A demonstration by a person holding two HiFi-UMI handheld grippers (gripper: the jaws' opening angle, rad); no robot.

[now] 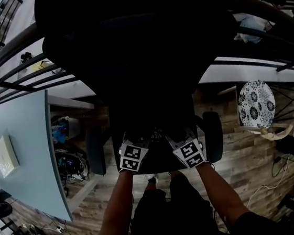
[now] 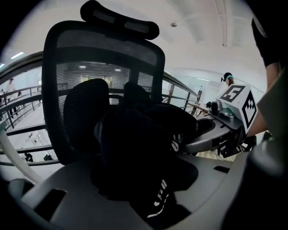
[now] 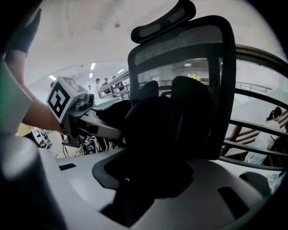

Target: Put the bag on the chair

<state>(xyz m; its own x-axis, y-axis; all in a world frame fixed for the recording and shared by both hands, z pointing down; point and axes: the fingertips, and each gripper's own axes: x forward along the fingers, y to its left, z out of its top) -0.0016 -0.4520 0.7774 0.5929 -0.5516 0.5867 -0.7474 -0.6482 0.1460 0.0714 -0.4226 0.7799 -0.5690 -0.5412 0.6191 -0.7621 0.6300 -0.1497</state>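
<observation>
A black bag (image 2: 135, 143) sits on the seat of a black mesh office chair (image 2: 90, 76) and leans against its backrest. My left gripper (image 2: 150, 204) is open at the bag's front, with a black strap with white print lying loose in the gap between its jaws. My right gripper (image 3: 141, 200) is open too, and dark bag fabric (image 3: 166, 134) fills the gap between its jaws. In the head view both grippers (image 1: 139, 141) (image 1: 181, 137) reach side by side over the seat's front edge, under the chair back (image 1: 132, 37). The bag is too dark to make out there.
The chair's armrests (image 1: 95, 152) (image 1: 212, 136) flank the grippers. A light blue table (image 1: 31, 169) with a white box (image 1: 6, 154) stands at the left, with cables (image 1: 71, 167) on the wood floor beside it. A patterned round seat (image 1: 256, 104) is at the right. A railing (image 1: 22, 84) runs behind the chair.
</observation>
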